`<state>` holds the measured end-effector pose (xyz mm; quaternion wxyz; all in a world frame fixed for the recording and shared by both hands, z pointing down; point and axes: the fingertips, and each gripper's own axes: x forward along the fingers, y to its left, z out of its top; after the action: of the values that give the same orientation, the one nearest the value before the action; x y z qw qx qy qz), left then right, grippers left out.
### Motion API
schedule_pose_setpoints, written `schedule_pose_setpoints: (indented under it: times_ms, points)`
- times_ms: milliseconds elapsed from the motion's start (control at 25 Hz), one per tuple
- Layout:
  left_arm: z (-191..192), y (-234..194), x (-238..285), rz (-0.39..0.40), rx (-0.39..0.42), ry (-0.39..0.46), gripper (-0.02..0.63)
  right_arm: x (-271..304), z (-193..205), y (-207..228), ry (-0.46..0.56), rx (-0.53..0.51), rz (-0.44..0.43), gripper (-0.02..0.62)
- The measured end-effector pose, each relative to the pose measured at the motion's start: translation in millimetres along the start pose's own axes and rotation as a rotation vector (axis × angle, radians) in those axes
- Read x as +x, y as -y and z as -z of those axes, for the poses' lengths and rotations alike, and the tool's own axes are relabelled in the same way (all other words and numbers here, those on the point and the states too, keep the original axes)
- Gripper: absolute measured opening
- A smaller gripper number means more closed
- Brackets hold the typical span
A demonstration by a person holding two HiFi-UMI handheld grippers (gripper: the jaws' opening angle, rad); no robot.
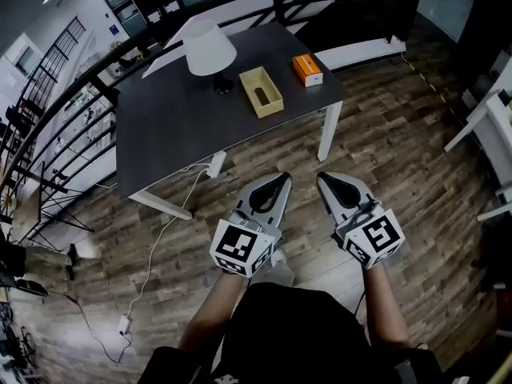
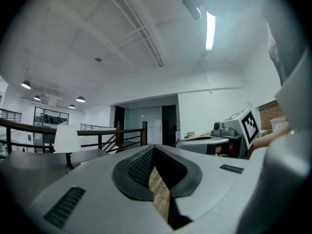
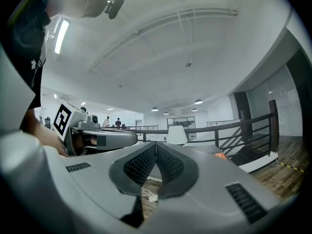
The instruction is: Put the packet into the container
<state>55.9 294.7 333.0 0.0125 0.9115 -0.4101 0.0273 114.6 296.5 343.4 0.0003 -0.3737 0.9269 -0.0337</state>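
An orange packet (image 1: 307,70) lies near the right end of a dark grey table (image 1: 168,126). A tan open box, the container (image 1: 262,91), sits at the table's middle beside a white lamp (image 1: 210,52). Both grippers hang over the wooden floor, well short of the table. My left gripper (image 1: 281,180) is shut with nothing in it. My right gripper (image 1: 323,179) is shut and empty too. In the right gripper view the packet (image 3: 220,155) shows as a small orange patch beyond the shut jaws. The left gripper view has the lamp (image 2: 66,139) at its left.
A black railing (image 1: 64,110) runs behind and left of the table. A white power strip (image 1: 216,164) and cable (image 1: 164,232) lie on the floor under the table's front. White furniture (image 1: 490,122) stands at the right edge.
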Motion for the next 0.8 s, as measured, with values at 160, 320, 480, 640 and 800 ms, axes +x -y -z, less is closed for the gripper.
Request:
schedule_pose_setpoints:
  times_ms: [160,320,480,640,800]
  points:
    - [-2,-43,13,-0.01,-0.011,0.0,0.006,39,-7,12,-0.002,-0.007,0.008,0.006]
    - [3,-74,24,-0.005,0.005,-0.011,0.006,69,-4,22,-0.016,-0.014,0.023,0.006]
    - [8,-94,31,0.013,0.018,-0.018,0.006,91,2,33,-0.033,-0.016,0.052,0.006]
    - [12,-115,37,0.012,0.003,-0.021,0.006,108,-1,38,-0.03,-0.015,0.075,0.006]
    - [11,-126,48,0.021,-0.009,-0.011,0.006,118,-4,48,-0.043,-0.031,0.089,0.006]
